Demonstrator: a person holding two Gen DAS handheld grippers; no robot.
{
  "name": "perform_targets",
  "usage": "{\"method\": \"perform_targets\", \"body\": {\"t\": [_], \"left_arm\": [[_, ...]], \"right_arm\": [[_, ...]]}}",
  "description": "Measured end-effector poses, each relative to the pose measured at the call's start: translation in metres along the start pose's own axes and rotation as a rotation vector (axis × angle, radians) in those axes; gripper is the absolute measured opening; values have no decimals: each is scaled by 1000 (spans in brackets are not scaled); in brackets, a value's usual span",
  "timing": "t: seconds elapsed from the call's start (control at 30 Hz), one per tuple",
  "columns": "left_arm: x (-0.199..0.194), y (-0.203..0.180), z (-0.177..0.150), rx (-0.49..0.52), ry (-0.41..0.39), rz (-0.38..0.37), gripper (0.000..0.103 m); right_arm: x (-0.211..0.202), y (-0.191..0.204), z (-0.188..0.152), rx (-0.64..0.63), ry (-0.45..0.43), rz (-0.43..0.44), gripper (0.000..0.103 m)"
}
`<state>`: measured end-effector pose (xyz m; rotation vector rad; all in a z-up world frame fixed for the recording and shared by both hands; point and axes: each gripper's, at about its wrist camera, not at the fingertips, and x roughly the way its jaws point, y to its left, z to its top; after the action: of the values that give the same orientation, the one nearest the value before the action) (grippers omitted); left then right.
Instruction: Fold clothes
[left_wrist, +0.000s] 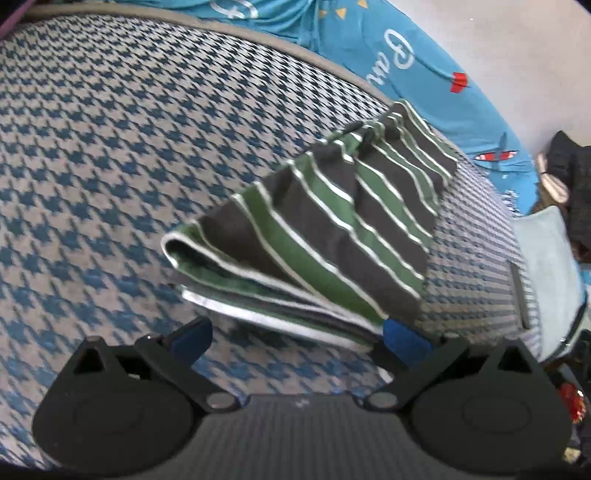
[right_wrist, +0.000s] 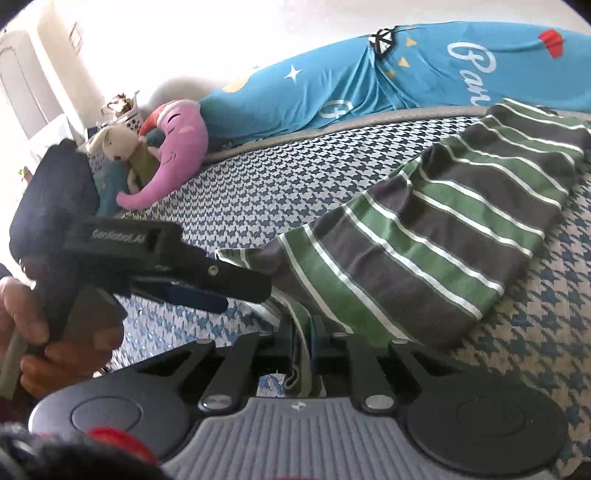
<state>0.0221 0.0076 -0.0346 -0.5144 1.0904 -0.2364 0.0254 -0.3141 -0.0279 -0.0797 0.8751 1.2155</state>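
— Right wrist view first: what have you got?

— The striped garment (right_wrist: 424, 240), grey and green with thin white lines. It lies folded on the houndstooth bedcover (right_wrist: 277, 184), and one bunched edge of it runs down between the fingers of my right gripper (right_wrist: 303, 354), which are closed tight on the cloth.

— And your other side?

— My left gripper (left_wrist: 295, 336) has its blue-padded fingers (left_wrist: 404, 338) spread wide, with nothing pinched between them. The garment (left_wrist: 325, 221) sits just ahead, its stacked folded layers facing me; the right-hand pad is at the near corner of the stack, though I cannot tell if it touches.

— Can you see that gripper from the right?

— Yes, it shows at the left, held in a hand (right_wrist: 33, 332), its tip near the garment's corner.

— What lies around?

— A blue printed sheet (right_wrist: 424, 70) along the bed's far edge, and a pink plush toy (right_wrist: 173, 151) beside a pale one (right_wrist: 118, 144) further off.
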Motion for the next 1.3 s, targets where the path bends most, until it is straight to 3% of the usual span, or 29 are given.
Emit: {"method": "perform_targets", "body": {"t": [0.17, 0.23, 0.37, 0.4, 0.5, 0.6, 0.77, 0.87, 0.97, 1.03, 1.07, 1.1, 1.13, 1.23, 1.3], "left_arm": [[14, -1, 4, -34, -1, -9, 103], [18, -2, 4, -40, -11, -5, 98], [21, -5, 4, -26, -19, -12, 56], [22, -6, 4, -26, -18, -13, 50], [23, -9, 4, -18, -20, 0, 45], [22, -10, 5, -7, -21, 5, 45], [18, -8, 4, -12, -25, 2, 45], [16, -8, 3, -13, -27, 0, 45], [11, -4, 1, -20, -30, 0, 45], [8, -1, 0, -27, -46, 17, 55], [7, 1, 1, -30, -63, 36, 69], [6, 2, 1, -32, -79, 55, 82], [6, 3, 2, -35, -94, 71, 85], [9, 2, 4, -24, -106, 73, 82], [14, -1, 4, 3, -114, 86, 51]], "right_arm": [[-2, 3, -3, -18, 8, 18, 11], [-2, 4, -5, -29, 15, 22, 11], [0, 17, -13, -157, 32, -45, 12], [1, 21, -16, -197, 39, -60, 16], [3, 34, -25, -300, 49, -87, 31], [0, 44, -30, -371, 22, -87, 53], [6, 59, -39, -483, 1, -136, 56], [18, 63, -44, -537, 15, -199, 54], [26, 62, -47, -564, 27, -242, 27], [26, 59, -44, -539, 25, -254, 13], [25, 57, -42, -519, 21, -253, 8], [23, 56, -40, -505, 14, -247, 8], [20, 54, -38, -490, 7, -241, 7], [16, 54, -35, -471, -7, -221, 7], [14, 56, -35, -469, -9, -209, 7]]}}
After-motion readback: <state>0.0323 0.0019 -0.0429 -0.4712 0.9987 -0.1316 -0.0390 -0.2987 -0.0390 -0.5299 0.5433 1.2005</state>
